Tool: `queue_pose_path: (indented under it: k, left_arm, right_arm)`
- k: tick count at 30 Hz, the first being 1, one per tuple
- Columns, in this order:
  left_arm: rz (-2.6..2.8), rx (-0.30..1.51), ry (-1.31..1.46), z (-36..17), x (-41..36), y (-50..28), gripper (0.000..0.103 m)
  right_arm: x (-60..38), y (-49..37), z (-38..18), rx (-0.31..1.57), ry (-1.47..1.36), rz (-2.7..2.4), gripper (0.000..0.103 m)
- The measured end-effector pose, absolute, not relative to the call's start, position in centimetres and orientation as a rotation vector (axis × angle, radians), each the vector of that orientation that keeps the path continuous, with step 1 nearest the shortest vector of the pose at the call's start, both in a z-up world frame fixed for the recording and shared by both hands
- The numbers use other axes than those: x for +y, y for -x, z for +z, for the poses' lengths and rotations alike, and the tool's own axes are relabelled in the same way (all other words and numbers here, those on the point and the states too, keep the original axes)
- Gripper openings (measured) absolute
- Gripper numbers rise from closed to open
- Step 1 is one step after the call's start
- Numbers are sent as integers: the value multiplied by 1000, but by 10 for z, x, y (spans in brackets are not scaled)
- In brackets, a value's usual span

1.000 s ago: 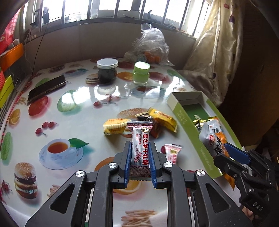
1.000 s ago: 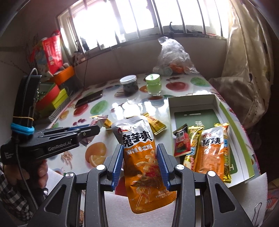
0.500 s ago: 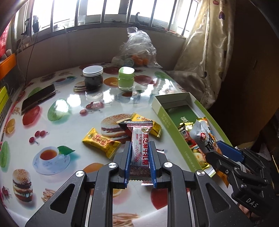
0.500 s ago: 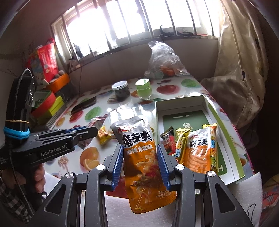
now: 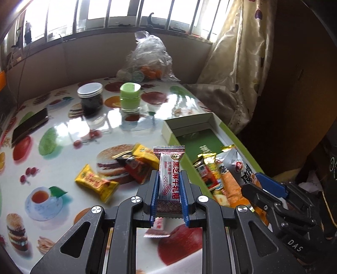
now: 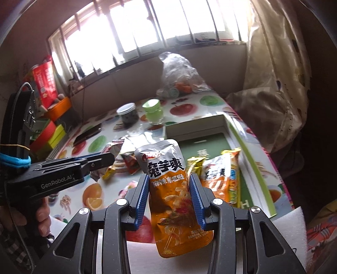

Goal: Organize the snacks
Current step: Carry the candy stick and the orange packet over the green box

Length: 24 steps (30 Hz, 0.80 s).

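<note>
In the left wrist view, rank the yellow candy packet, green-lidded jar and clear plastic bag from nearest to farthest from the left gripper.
1. Yellow candy packet, just left of the left gripper.
2. Green-lidded jar, mid-table, beyond it.
3. Clear plastic bag, by the far wall under the window.

Daylight pours through a barred window (image 5: pixel 118 14) that runs the width of the far wall (image 5: pixel 88 61), well ahead of the tongs, and glares off the glossy tabletop (image 5: pixel 63 130), whose cloth is printed with fruit, burgers and teacups. Below the sill the wall is plain and grey-brown. To the right of the tongs a cream curtain (image 5: pixel 236 63) with small dark motifs hangs down and bunches against the tabletop's edge. Beyond it the right side of the room falls into deep shadow. Far left, coloured boxes (image 6: pixel 52 130) are stacked by the wall.
</note>
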<state>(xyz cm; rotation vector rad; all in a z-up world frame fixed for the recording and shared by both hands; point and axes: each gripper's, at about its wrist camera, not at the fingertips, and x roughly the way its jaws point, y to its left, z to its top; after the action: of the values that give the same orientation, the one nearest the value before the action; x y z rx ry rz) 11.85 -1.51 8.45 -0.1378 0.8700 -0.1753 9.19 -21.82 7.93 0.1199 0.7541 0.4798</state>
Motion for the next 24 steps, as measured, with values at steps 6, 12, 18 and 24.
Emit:
queue_pose_path:
  k: [6, 12, 18, 24]
  left_arm:
    - [-217, 896, 150, 78, -32, -136, 20]
    - [-244, 913, 158, 72, -43, -149, 20]
    - [-262, 930, 157, 66, -52, -162, 20]
    - [-268, 954, 166, 58, -60, -175, 20]
  right_arm:
    - [-234, -104, 73, 784, -128, 380, 38]
    - [-245, -113, 67, 795, -127, 325, 38]
    - [-252, -122, 60, 813, -143, 282, 38]
    - [-259, -130, 53, 830, -147, 233, 38]
